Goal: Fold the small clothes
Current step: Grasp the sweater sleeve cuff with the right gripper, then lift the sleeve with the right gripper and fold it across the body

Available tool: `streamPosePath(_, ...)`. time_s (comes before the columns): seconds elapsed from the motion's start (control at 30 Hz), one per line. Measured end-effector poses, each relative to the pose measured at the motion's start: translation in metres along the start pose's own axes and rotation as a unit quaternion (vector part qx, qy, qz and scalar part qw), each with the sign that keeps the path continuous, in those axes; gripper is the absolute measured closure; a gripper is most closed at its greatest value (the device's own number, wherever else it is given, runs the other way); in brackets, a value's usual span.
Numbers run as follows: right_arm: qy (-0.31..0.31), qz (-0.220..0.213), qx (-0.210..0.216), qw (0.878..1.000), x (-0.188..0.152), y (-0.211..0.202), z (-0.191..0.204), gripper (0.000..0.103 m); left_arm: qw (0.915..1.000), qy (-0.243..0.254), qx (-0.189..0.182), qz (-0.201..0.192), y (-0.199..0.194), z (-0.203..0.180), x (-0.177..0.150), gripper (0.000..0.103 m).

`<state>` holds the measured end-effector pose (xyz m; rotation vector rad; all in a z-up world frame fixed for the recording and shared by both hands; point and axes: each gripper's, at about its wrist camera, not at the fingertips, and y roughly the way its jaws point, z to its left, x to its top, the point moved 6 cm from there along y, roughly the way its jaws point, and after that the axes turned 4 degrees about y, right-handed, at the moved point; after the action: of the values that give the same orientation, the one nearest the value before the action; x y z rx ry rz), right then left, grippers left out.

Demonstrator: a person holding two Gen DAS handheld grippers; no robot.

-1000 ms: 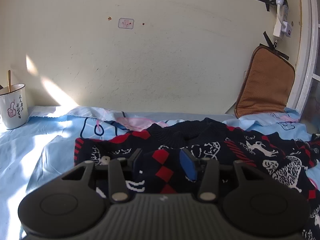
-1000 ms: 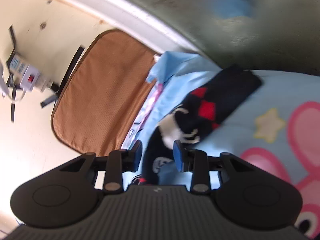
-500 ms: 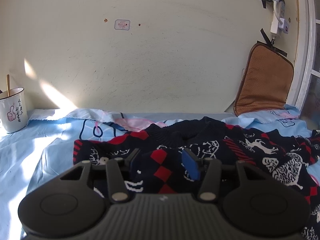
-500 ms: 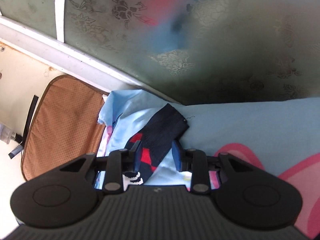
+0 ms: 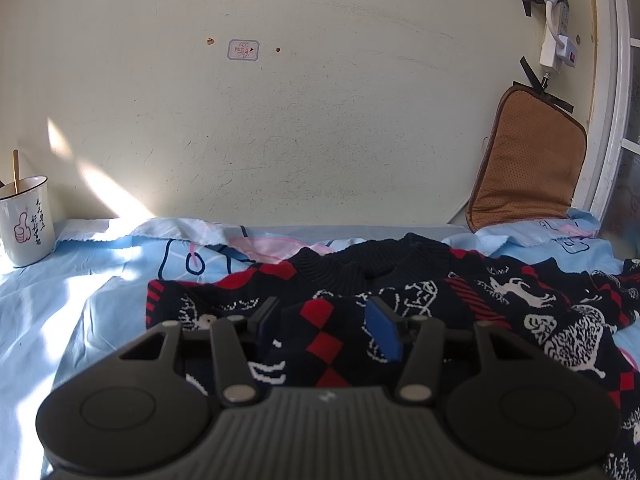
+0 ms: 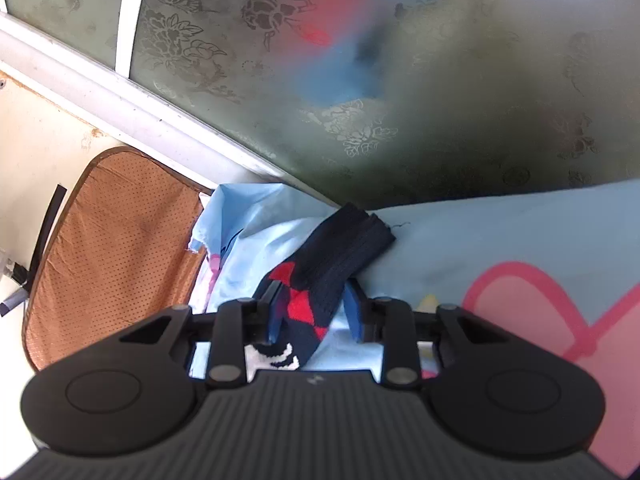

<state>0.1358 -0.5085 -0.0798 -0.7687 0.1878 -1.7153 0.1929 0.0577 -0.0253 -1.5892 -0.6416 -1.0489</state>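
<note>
Closing on the sweater (image 6: pixel 320 280) sleeve, right gripper (image 6: pixel 314 314) jaws hide contact; left gripper (image 5: pixel 324 330) jaws gape.

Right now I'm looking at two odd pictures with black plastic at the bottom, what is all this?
Each picture comes from a camera mounted on a hand-held two-finger gripper; a person carries one in each hand, and the black plastic is the gripper itself. The left view looks across a dark patterned sweater spread on a light blue sheet, with a mug at the wall. The left gripper has part of the sweater between its open jaws. In the right view, the right gripper has just been closing around the sweater's sleeve, with a gap visible at one pad.
</note>
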Motion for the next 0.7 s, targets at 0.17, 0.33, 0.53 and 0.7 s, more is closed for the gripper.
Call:
streamPosePath(0.17,-0.004,-0.044,0.021,0.999,0.017,-0.015,0.013,0.093,1.0000,0.002,0.000,0.000,0.000,-0.001,0.000,0.055)
streamPosePath(0.33,-0.078,-0.089,0.087,0.989,0.039,-0.057,0.084,0.093,0.9999,0.009,0.000,0.006,0.001,-0.002,0.000,0.054)
streamPosePath(0.53,-0.201,-0.018,0.187,0.961,-0.028,-0.079,0.183,0.093,0.9996,-0.008,-0.023,-0.015,-0.009,0.003,0.003,0.054)
streamPosePath(0.7,-0.297,0.068,0.259,0.917,-0.135,-0.084,0.257,0.093,0.9950,-0.086,-0.044,-0.025,-0.020,0.031,0.010,0.053)
